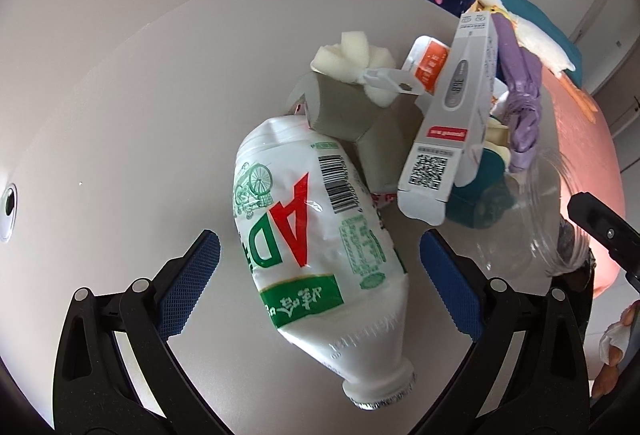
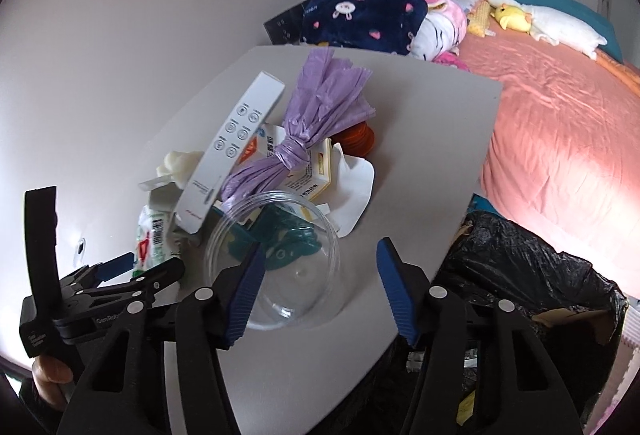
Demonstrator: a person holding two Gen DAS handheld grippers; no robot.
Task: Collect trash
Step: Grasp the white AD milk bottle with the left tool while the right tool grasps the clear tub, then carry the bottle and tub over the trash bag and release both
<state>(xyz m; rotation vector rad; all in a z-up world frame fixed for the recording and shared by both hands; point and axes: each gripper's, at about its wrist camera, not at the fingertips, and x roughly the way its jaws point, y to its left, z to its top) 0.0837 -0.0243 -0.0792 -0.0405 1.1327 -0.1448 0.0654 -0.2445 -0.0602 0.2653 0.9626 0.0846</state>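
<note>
Straddling the white bottle (image 1: 320, 255) with left gripper (image 1: 320, 259) jaws apart, right gripper (image 2: 320, 287) gaping over the clear bowl (image 2: 276, 259) at the tabletop (image 2: 420, 123) edge.

Soft, even daylight fills both fisheye views, bending straight edges toward dark rounded corners. A blown-out glare patch whitens the pink bedspread (image 2: 560, 171) at right. Shadows on the table (image 2: 420, 139) are faint; focus is sharp throughout.

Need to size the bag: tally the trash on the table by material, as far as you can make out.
Plastic: 3, milk bottle, clear cup, purple bag
Cardboard: 3, long white box, grey box, yellow-edged box
Foam: 1, sponge
Total: 7; more lies hidden underneath.
</note>
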